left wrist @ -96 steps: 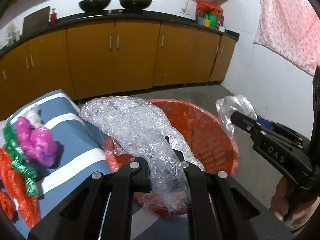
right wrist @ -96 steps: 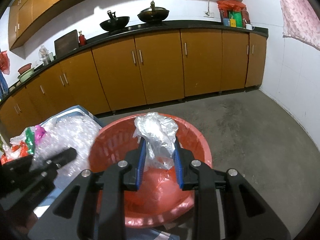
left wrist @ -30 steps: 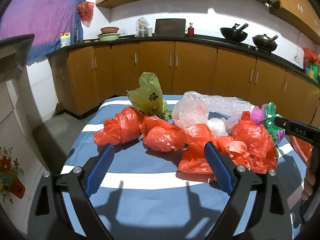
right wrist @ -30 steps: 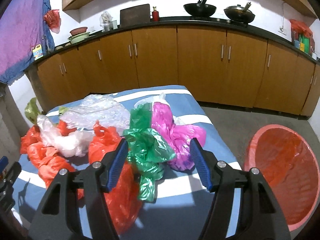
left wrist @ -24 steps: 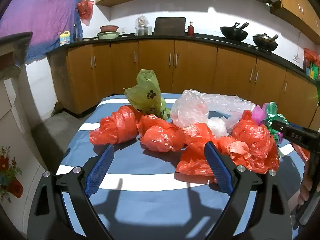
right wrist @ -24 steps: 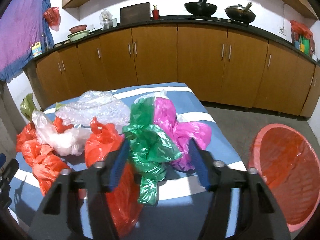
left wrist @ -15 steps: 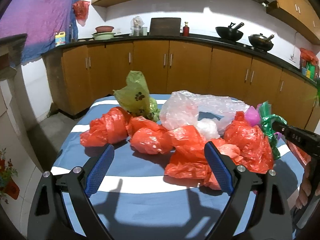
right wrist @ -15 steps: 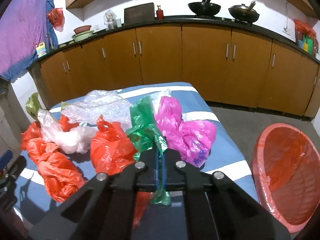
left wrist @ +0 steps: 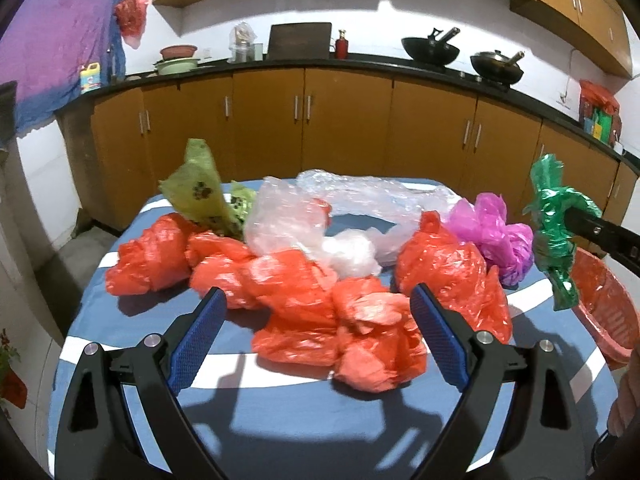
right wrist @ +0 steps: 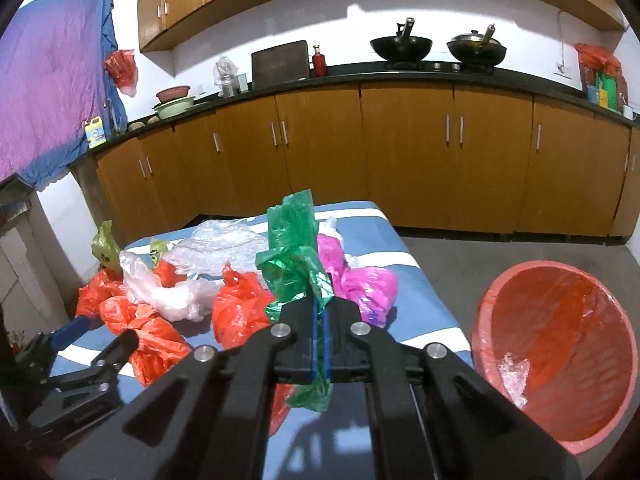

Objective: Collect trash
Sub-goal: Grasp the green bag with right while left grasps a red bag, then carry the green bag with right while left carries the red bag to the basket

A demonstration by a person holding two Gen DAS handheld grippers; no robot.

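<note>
The right gripper (right wrist: 320,336) jaws have clamped the green bag (right wrist: 296,264); left gripper (left wrist: 316,336) jaws gape.

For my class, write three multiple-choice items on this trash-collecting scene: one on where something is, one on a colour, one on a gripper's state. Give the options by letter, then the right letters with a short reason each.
1. Where is the red basin?
A. On the striped table
B. On the floor beside the table
C. On the kitchen counter

2. What colour is the bag in the right gripper?
A. Green
B. Pink
C. Red

3. How does the left gripper stand?
A. Shut on a red bag
B. Shut on nothing
C. Open, with crumpled red bags ahead of its jaws

Answers:
1. B: the basin stands on the grey floor, off the edge of the table.
2. A: the green bag is pinched between the closed blue pads, with the pink bag lying behind it.
3. C: both blue pads stand wide apart and press on nothing, with the red bags before them.
</note>
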